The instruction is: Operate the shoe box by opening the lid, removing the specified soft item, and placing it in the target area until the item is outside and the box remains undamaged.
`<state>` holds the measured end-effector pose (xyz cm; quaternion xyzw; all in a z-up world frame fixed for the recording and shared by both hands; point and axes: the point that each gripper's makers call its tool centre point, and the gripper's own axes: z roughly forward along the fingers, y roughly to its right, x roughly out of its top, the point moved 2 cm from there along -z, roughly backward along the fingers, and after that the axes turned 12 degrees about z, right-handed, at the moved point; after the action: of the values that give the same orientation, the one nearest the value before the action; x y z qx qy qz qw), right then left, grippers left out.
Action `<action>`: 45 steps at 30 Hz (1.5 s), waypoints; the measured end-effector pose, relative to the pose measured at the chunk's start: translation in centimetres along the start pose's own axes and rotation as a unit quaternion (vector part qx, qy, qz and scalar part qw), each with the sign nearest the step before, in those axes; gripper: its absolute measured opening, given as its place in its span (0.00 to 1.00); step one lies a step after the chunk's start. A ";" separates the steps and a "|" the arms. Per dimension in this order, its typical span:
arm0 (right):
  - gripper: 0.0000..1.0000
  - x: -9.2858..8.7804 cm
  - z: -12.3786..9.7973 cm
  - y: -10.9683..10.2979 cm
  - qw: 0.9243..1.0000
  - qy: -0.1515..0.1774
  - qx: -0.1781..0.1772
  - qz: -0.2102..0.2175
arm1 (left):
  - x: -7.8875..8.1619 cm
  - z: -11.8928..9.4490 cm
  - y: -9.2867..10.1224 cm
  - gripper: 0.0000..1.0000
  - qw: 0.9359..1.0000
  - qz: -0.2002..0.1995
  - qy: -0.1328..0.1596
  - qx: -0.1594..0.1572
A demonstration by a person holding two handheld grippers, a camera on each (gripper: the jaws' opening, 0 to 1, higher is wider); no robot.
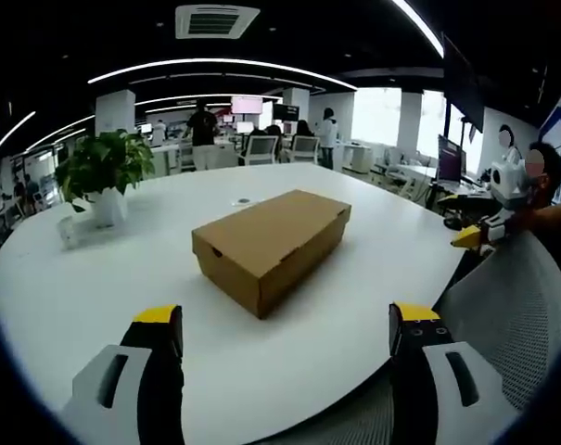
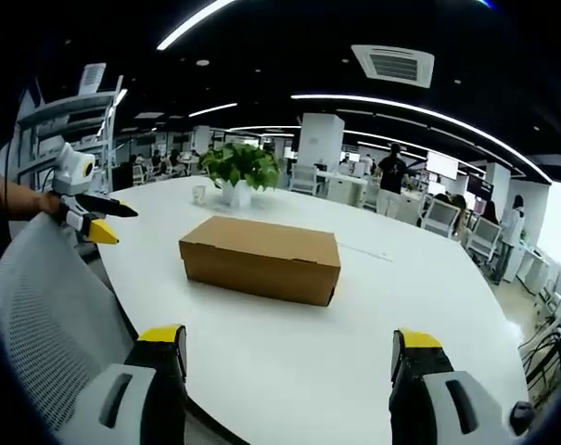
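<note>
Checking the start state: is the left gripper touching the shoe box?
Apart. Left gripper view shows bare table between the left gripper and shoe box.

one brown cardboard shoe box (image 1: 271,246) sits on one round white table (image 1: 95,297), lid shut. one potted plant (image 1: 102,171) in a white pot stands on the table, with one small white cup (image 1: 69,232) just beside it. two grippers are counted: the left gripper (image 1: 285,348) and the right gripper (image 2: 287,366), each with two yellow-tipped jaws set wide apart. one grey mesh chair (image 2: 48,315) stands by the table edge. several people are in the background, too small to count exactly.
</note>
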<state>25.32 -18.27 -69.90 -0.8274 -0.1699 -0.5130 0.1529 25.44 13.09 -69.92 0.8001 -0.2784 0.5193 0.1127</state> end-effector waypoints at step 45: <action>0.95 1.5 2.1 0.1 0.999 -0.030 0.036 -0.012 | 1.2 2.1 -2.5 0.97 0.999 0.012 -0.035 0.008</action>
<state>27.70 -17.22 -69.43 -0.8344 -0.2030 -0.4828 0.1714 28.83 13.76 -69.45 0.8153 -0.2878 0.4944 0.0897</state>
